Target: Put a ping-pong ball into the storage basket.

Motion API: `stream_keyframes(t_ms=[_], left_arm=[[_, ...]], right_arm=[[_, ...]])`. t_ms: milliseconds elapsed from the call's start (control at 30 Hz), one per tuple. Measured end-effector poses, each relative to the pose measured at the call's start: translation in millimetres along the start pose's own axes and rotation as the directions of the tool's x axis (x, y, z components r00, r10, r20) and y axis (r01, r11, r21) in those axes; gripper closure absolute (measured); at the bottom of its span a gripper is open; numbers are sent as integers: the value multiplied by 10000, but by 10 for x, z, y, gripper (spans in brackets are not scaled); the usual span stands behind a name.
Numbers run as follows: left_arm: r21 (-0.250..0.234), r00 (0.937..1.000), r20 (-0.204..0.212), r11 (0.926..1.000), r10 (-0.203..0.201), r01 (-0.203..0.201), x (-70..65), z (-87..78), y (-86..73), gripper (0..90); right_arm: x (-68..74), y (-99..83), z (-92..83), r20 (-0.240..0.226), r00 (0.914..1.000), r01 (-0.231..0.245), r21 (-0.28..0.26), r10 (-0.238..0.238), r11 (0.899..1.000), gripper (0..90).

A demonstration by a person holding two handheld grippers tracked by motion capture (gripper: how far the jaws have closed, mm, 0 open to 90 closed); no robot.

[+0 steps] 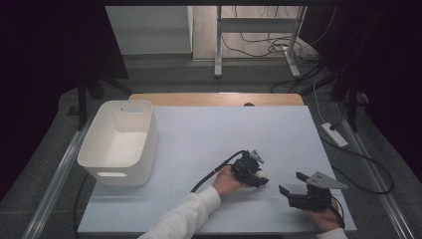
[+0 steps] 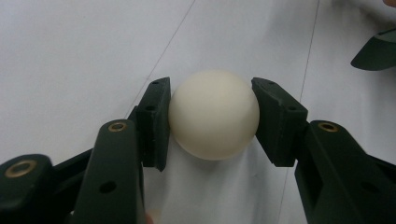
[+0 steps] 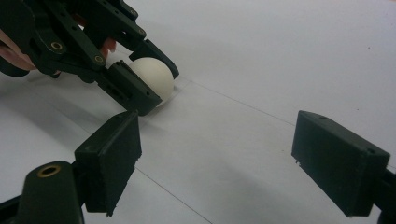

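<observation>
The left gripper (image 2: 211,122) has its fingers (image 2: 156,122) clenched on the white ball (image 2: 213,113), resting between them on the counter (image 2: 70,56), probably for lifting, while the right gripper (image 3: 215,163) waits nearby, fingers released.

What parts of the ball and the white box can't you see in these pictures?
- Ball: in the left gripper view its two sides are covered by the left gripper pads pressing on it.
- Ball in the high view: mostly hidden under that gripper and hand; too small to make out.
- White bin: the high view's near wall hides part of its floor.
- Right gripper: the bottom edge cuts off its body in its own view.
</observation>
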State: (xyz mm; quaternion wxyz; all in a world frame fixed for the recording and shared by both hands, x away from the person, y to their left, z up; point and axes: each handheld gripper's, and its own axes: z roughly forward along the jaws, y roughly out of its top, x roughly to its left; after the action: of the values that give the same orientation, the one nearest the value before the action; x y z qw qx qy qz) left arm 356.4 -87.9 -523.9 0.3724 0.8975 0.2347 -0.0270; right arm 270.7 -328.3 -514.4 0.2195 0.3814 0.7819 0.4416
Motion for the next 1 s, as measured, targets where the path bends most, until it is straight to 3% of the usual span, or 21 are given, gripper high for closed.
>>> stream_keyframes(t_ms=[367,1000], left_arm=[[-497,9998,-165,9987,-144,135,-16,-110,22,505],[-907,9987,-463,9957,-232,190,35,-362,-42,505]], right_arm=[[-5,-2,-1,20,10000,0,7,0,10000,157],[1,-5,2,52,10000,1,19,-1,10000,158]])
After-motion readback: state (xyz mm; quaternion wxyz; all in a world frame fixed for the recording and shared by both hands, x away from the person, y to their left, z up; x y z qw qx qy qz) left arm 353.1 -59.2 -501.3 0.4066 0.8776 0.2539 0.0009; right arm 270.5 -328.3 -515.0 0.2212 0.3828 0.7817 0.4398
